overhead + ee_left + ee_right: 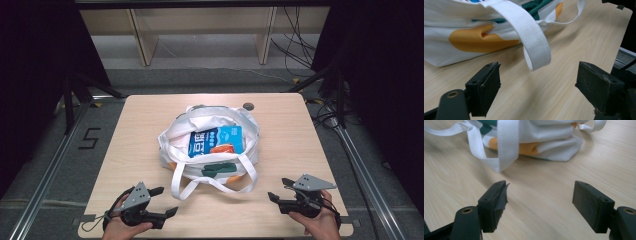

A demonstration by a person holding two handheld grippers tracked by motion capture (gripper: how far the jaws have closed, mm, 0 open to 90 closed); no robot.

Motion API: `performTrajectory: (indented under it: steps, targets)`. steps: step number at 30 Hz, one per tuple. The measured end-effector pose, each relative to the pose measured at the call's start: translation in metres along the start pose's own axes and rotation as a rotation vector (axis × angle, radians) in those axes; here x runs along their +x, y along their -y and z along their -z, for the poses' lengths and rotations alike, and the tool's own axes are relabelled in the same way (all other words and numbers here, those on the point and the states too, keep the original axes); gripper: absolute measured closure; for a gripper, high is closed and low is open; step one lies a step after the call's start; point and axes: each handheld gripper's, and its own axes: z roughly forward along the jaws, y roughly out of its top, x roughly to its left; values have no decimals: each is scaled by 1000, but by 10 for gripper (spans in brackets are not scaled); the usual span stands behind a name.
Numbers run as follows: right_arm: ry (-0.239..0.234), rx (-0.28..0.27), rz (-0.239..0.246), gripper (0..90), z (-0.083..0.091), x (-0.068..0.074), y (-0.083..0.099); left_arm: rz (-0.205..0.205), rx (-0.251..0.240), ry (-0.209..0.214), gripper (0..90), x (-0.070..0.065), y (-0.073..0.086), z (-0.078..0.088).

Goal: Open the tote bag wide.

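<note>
A white tote bag [180,135] with orange and green patches lies open at the middle of the table. A blue packet [216,141] with an orange picture sticks out of its mouth. A white strap [182,180] loops out toward the front edge. My left gripper [161,201] stands open near the front left, empty, just short of the strap [531,40]. My right gripper [280,189] stands open at the front right, also empty, with the bag [549,137] and its strap [507,142] ahead of its jaws.
The wooden table [300,130] has a small dark round fitting [248,106] at its back edge. Wooden shelving legs [142,40] and cables [295,45] stand on the floor behind. Metal rails [45,170] run along both sides.
</note>
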Motion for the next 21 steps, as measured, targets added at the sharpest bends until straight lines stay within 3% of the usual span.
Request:
performTrajectory:
  steps: [2, 3, 5, 6, 7, 9, 10, 14, 15, 16, 18, 19, 21]
  targets:
    - [-6, 13, -24, 280, 2, 6, 3, 0, 9, 2, 186, -2, 2, -1]
    - [-21, 7, -16, 280, 2, 5, 4, -2, 14, 5, 186, -3, 4, -1]
    - [-9, 1, 9, 276, 4, 6, 6, -13, 24, -1, 186, -5, 6, -2]
    - [-14, 12, 3, 273, 5, 7, 8, -9, 30, -5, 186, -6, 7, -2]
    - [-24, 5, -14, 273, 4, 9, 10, -32, 42, -16, 186, -6, 8, -2]
    - [-25, 20, -13, 273, 5, 11, 12, -15, 31, -10, 186, -8, 9, -3]
    - [-27, 32, -6, 273, 6, 12, 14, -33, 41, -17, 186, -9, 9, -3]
    - [-27, 32, 16, 272, 5, 14, 18, -32, 39, -17, 186, -10, 11, -4]
    - [-28, 42, -15, 273, 5, 18, 19, -36, 40, -16, 186, -10, 11, -4]
    - [-32, 42, 10, 273, 4, 16, 20, -22, 36, -17, 186, -11, 11, -5]
    - [-33, 50, 25, 272, 3, 17, 21, -37, 56, -21, 186, -10, 11, -5]
    - [-49, 59, 27, 273, 2, 17, 21, -39, 52, -24, 186, -10, 11, -5]
    - [-36, 58, 25, 273, 1, 18, 21, -38, 50, -24, 186, -9, 11, -5]
